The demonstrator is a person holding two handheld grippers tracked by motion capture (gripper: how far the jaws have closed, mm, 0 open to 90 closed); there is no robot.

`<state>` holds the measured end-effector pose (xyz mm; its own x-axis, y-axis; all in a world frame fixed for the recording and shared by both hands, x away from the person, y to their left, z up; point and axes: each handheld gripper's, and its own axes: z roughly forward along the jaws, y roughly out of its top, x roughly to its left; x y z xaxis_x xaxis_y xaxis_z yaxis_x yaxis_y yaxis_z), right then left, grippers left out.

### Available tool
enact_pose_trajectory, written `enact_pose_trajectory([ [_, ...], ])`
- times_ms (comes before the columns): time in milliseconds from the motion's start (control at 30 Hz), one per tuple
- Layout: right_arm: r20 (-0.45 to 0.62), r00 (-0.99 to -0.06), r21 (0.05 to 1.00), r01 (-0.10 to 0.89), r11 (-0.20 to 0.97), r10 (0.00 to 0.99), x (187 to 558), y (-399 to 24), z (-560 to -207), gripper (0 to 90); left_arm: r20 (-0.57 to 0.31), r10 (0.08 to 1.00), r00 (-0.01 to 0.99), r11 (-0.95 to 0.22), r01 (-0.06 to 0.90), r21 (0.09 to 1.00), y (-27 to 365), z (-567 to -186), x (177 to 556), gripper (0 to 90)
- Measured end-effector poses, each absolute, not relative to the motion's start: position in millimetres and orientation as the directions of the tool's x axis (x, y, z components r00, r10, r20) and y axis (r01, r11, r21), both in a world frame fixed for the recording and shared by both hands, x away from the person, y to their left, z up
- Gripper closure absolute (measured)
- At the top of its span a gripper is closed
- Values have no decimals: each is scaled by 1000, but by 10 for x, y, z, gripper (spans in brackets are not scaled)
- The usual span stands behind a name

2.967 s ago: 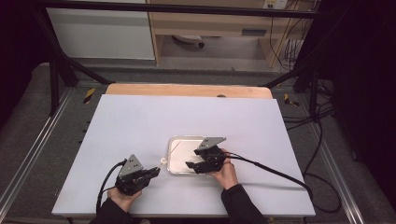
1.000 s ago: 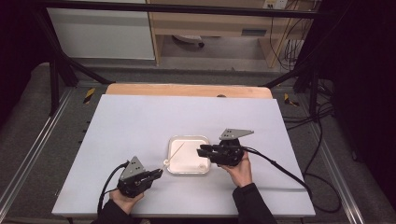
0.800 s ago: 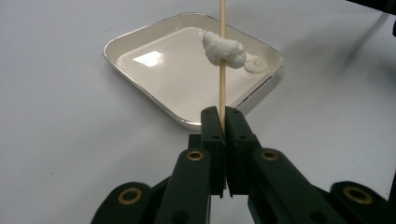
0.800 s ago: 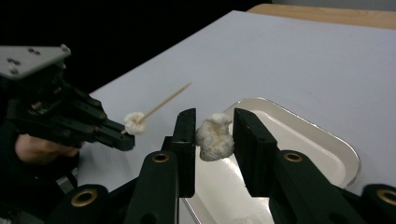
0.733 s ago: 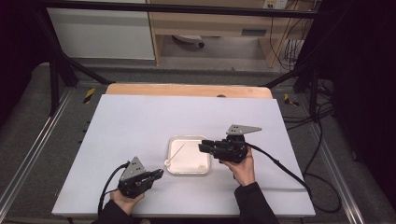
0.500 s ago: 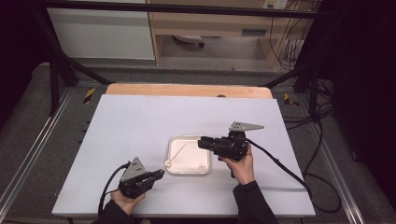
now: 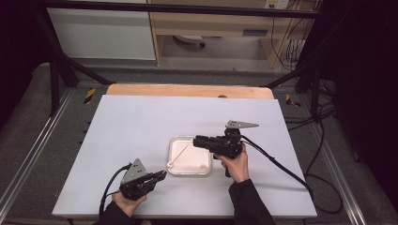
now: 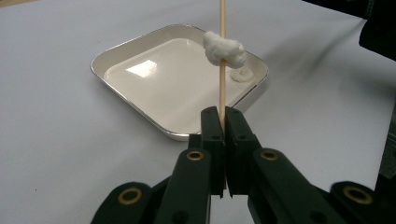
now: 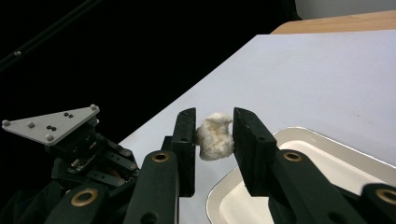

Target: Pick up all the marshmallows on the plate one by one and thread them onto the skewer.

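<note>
The left hand-held gripper (image 8: 223, 140) had its jaws pressed together on a thin wooden stick (image 8: 222, 70). A white fluffy lump (image 8: 224, 48) sat on the stick, above the white square tray (image 8: 140, 100) on the desk (image 7: 141, 122). A smaller white bit (image 8: 242, 74) lay in the tray's corner. The right hand-held gripper (image 9: 214, 140) pinched another white fluffy ball (image 9: 215, 136), held over the tray's edge.
</note>
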<state>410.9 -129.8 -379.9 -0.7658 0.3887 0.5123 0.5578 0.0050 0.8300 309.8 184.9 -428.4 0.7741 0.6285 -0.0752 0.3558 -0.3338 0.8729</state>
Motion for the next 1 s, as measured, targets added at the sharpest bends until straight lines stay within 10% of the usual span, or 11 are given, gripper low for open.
enact_pose_trajectory([
  [1000,570,-757,798,603,5,319,4084,-1159,-3928,750,-73,620,781,-327,341,881,1818,-4286,3077,881],
])
